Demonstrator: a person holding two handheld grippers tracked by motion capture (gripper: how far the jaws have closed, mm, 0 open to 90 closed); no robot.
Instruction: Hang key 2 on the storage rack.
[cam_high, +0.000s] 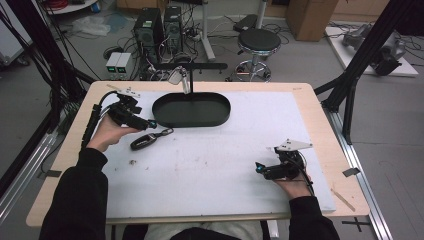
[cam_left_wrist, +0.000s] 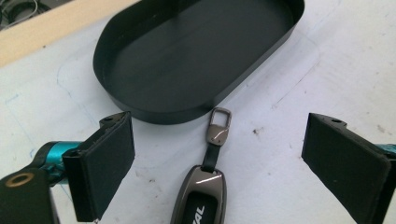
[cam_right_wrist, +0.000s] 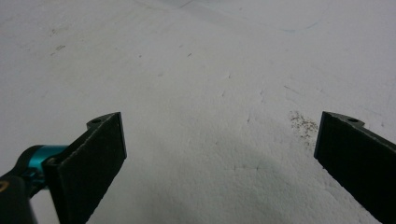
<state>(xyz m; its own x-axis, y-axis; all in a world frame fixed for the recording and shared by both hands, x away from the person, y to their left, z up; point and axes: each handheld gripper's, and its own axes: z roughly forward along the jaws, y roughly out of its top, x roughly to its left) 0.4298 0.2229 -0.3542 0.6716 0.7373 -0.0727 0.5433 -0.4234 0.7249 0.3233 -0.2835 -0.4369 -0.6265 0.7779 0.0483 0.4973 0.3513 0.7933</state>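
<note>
A dark car key fob (cam_high: 144, 142) with a metal clip lies on the white mat (cam_high: 210, 165), just in front of an empty black oval tray (cam_high: 191, 109). In the left gripper view the fob (cam_left_wrist: 201, 200) lies between my wide-apart jaws, its clip (cam_left_wrist: 218, 127) pointing at the tray (cam_left_wrist: 196, 51). My left gripper (cam_high: 148, 123) is open and hovers over the fob. My right gripper (cam_high: 260, 168) is open at the right front, with bare mat (cam_right_wrist: 210, 116) between its jaws.
A thin black post with a small lamp head (cam_high: 181, 76) stands at the tray's far rim. The wooden table edge (cam_high: 320, 115) frames the mat. Beyond the table are a stool (cam_high: 257, 42), computer towers (cam_high: 150, 27) and cables on the floor.
</note>
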